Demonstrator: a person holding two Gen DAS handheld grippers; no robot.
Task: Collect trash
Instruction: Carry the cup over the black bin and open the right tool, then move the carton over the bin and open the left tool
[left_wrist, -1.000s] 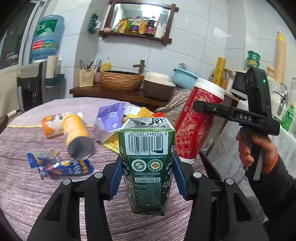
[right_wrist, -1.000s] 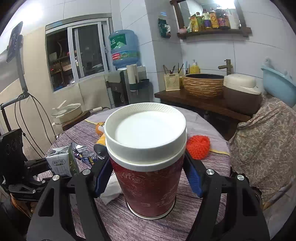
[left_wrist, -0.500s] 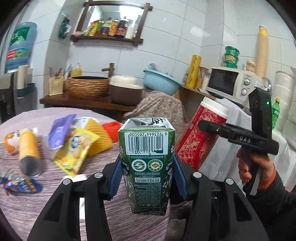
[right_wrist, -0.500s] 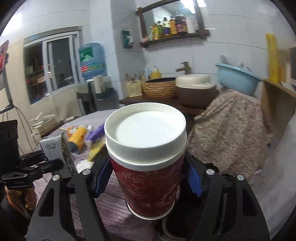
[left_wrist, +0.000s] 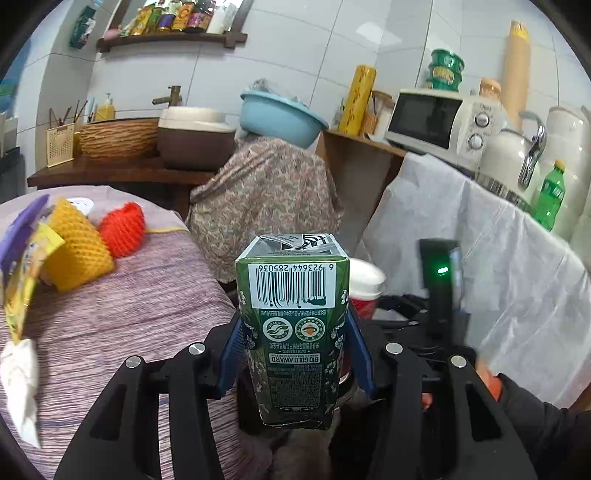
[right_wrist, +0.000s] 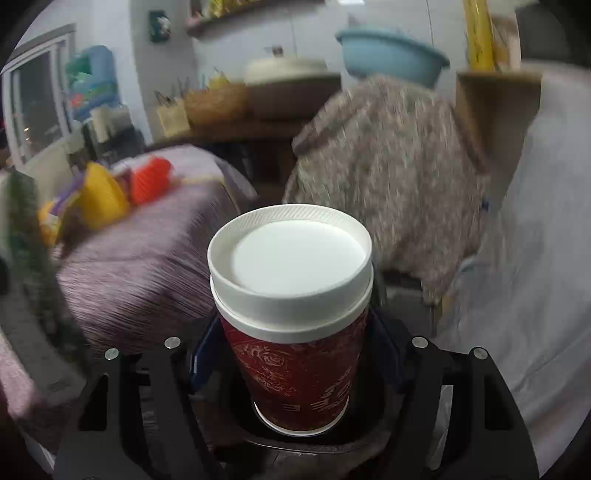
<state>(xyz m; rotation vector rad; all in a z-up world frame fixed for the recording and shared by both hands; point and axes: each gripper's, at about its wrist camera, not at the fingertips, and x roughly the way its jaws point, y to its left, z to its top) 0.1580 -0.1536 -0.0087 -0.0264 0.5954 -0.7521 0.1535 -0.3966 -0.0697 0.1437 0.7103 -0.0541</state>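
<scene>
My left gripper (left_wrist: 293, 356) is shut on a green drink carton (left_wrist: 291, 332), held upright with its barcode facing the camera, just past the right edge of the round table (left_wrist: 129, 314). My right gripper (right_wrist: 295, 363) is shut on a red paper cup with a white lid (right_wrist: 295, 295). In the left wrist view that cup (left_wrist: 364, 291) peeks out low behind the carton, next to the right gripper's body with its green light (left_wrist: 439, 288). A dark round rim (right_wrist: 306, 445) shows right under the cup's base. The carton (right_wrist: 22, 229) is a blur at the left of the right wrist view.
On the purple cloth lie a yellow foam net (left_wrist: 79, 247), a red foam net (left_wrist: 122, 229), snack packets (left_wrist: 22, 258) and a white tissue (left_wrist: 20, 373). A flower-patterned cover (left_wrist: 266, 199) hangs ahead, a white sheet (left_wrist: 517, 266) drapes to the right. A person's sleeve (left_wrist: 535, 417) is at lower right.
Both grippers have swung right, off the table and downward, each still holding its item. The can and blue wrapper have left the left view; the cup now sits low behind the carton.
</scene>
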